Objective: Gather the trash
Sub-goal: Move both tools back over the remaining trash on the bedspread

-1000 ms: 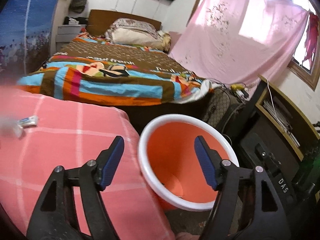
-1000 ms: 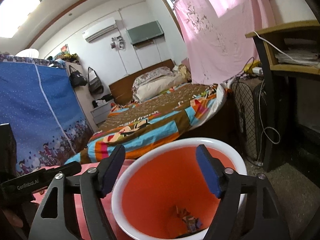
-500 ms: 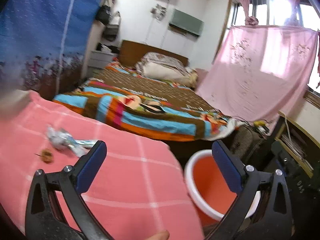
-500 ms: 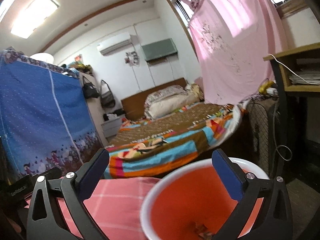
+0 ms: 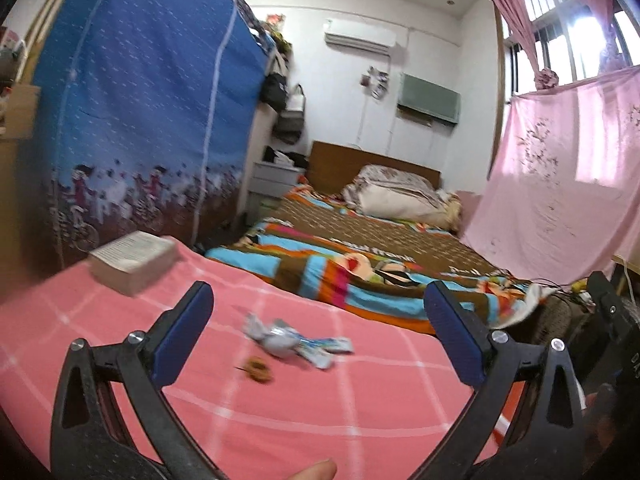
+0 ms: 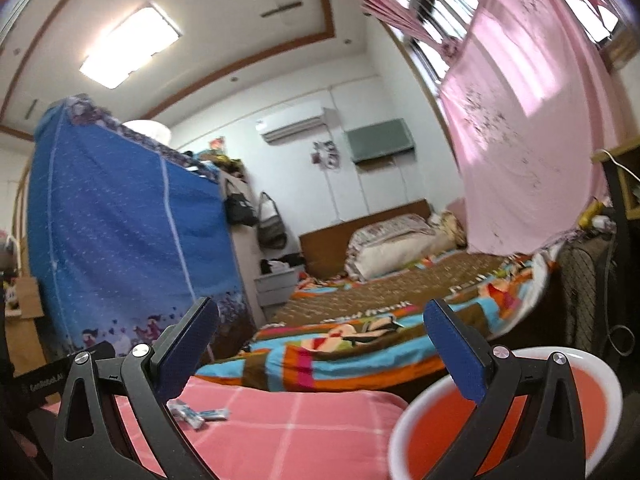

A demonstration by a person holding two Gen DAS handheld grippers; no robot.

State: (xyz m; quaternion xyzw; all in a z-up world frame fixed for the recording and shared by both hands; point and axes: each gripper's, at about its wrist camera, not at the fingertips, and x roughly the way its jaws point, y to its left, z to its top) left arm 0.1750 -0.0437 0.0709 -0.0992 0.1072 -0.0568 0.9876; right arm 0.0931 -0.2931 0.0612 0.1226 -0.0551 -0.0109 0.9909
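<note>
Both grippers have been swung away from the orange bin (image 6: 560, 412), and their fingers, narrower a second ago, are now spread wide with nothing between them. The left gripper (image 5: 320, 336) is now aimed at a crumpled silver-and-blue wrapper (image 5: 294, 340) and a small brown scrap (image 5: 258, 369) lying on the pink-covered bench (image 5: 360, 420). The right gripper (image 6: 320, 348) is held near the bin at the bench's right edge, so another pickup is judged to be starting.
</note>
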